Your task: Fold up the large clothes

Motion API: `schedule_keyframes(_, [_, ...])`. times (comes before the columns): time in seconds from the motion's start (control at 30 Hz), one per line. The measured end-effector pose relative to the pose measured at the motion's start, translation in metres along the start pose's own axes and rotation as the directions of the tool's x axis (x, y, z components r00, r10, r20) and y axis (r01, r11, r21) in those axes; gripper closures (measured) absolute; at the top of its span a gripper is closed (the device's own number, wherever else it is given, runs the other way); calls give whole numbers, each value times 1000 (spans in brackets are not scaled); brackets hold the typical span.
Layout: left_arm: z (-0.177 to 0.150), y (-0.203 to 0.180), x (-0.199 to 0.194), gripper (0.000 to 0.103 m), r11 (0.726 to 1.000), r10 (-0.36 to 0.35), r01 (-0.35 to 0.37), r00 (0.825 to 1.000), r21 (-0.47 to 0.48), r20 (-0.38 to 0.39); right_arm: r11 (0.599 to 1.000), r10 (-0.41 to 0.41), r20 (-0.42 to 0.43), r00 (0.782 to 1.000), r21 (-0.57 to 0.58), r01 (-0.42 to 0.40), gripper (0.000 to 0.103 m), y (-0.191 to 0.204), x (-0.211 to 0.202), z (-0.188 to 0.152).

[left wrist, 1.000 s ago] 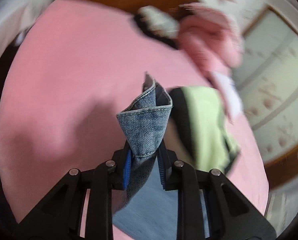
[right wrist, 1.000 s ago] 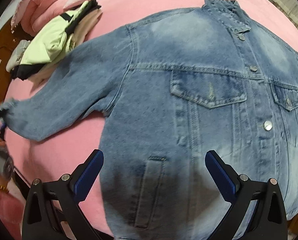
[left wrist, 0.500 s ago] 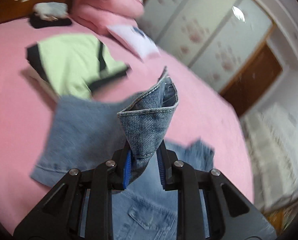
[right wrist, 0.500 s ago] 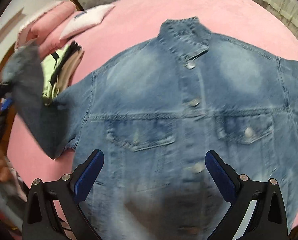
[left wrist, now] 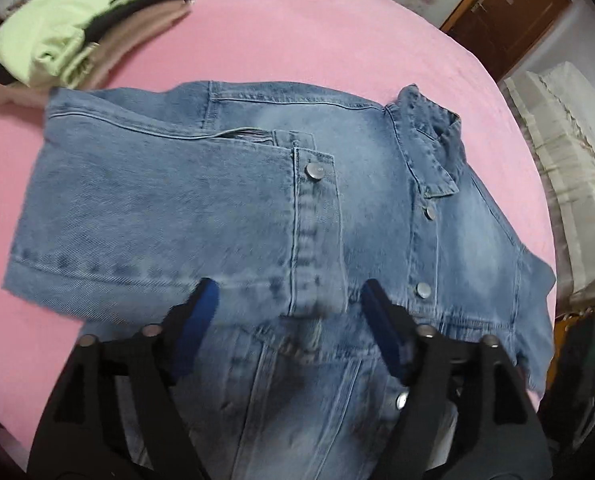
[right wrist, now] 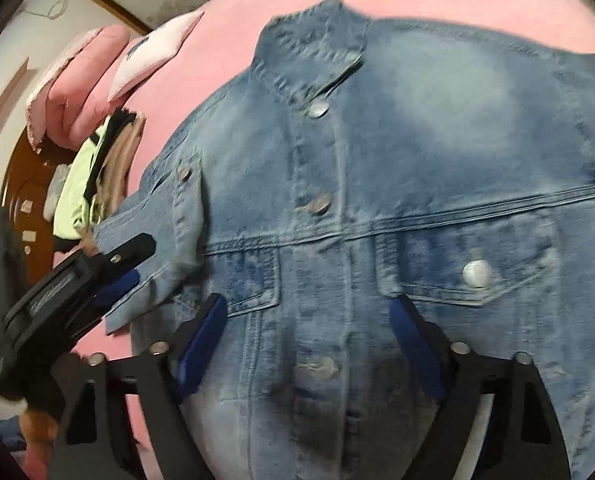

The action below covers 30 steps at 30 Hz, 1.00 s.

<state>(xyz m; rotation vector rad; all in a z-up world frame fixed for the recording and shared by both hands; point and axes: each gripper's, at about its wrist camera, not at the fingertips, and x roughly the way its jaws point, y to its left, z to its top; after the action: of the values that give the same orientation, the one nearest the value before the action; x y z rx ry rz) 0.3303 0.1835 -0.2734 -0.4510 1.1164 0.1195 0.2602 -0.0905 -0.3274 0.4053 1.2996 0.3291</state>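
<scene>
— While both claws hang over the cloth, what do you read?

— My left gripper [left wrist: 289, 312] is released, gaping above the folded sleeve [left wrist: 169, 208]. My right gripper [right wrist: 309, 328] gapes too, gripping nothing. The denim jacket [right wrist: 417, 184] lies buttoned on the pink bed [left wrist: 297, 40].

— Room?

— Bare pink at twelve o'clock; folded clothes [left wrist: 65, 36] at ten.

Pink bedsheet [left wrist: 337, 40], stack of folded clothes [left wrist: 77, 28], pink quilt [right wrist: 77, 80], brown wooden door [left wrist: 505, 12]
</scene>
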Motion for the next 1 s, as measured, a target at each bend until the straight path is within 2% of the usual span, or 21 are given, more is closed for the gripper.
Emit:
schedule_keyframes(0.1, [-24,19,-27,28,999,44,-44,999,-13,-17,999,51,-16,999,-15,-52,31,19,21,5])
schedule_keyframes(0.17, [-39,39,-39,28,994,102,-103,994,-31,-36,991,133,-47,990,-6,-133,31,31,44,11])
schedule_keyframes(0.23, [-49,58,-40,28,983,178,-180,982,-36,-61,987,161,-70,984,-3,-162,34,42,59,12])
schedule_keyframes(0.3, [-56,83,-38,28,962,261,-266,961,-53,-87,984,177,-77,981,-5,-178,49,54,71,12])
schedule_keyframes(0.4, [-58,109,-36,28,950,283,-293,954,-111,-101,981,193,-83,978,22,-191,54,70,92,12])
schedule_keyframes(0.47, [-56,119,-31,28,946,281,-293,954,-135,-102,987,160,-79,984,6,-160,57,83,99,11])
schedule_keyframes(0.53, [-54,126,-26,28,946,277,-290,955,-144,-103,989,144,-50,988,-21,-145,74,96,104,14])
schedule_keyframes(0.6, [-51,127,-20,28,949,272,-283,958,-142,-92,992,118,-36,992,-44,-119,84,109,105,17])
schedule_keyframes(0.7, [-48,125,-10,28,948,283,-293,954,-125,-97,987,133,27,991,-93,-130,90,130,91,24])
schedule_keyframes(0.8, [-46,123,-5,28,941,311,-318,947,-116,-76,981,179,121,976,-101,-167,91,140,61,37])
schedule_keyframes(0.9, [-46,125,-4,28,935,317,-324,946,-145,-71,980,182,250,951,-123,-155,92,147,22,56])
schedule_keyframes(1.0, [-48,128,-6,28,932,307,-314,949,-183,-64,980,200,331,922,-87,-181,92,138,-7,75])
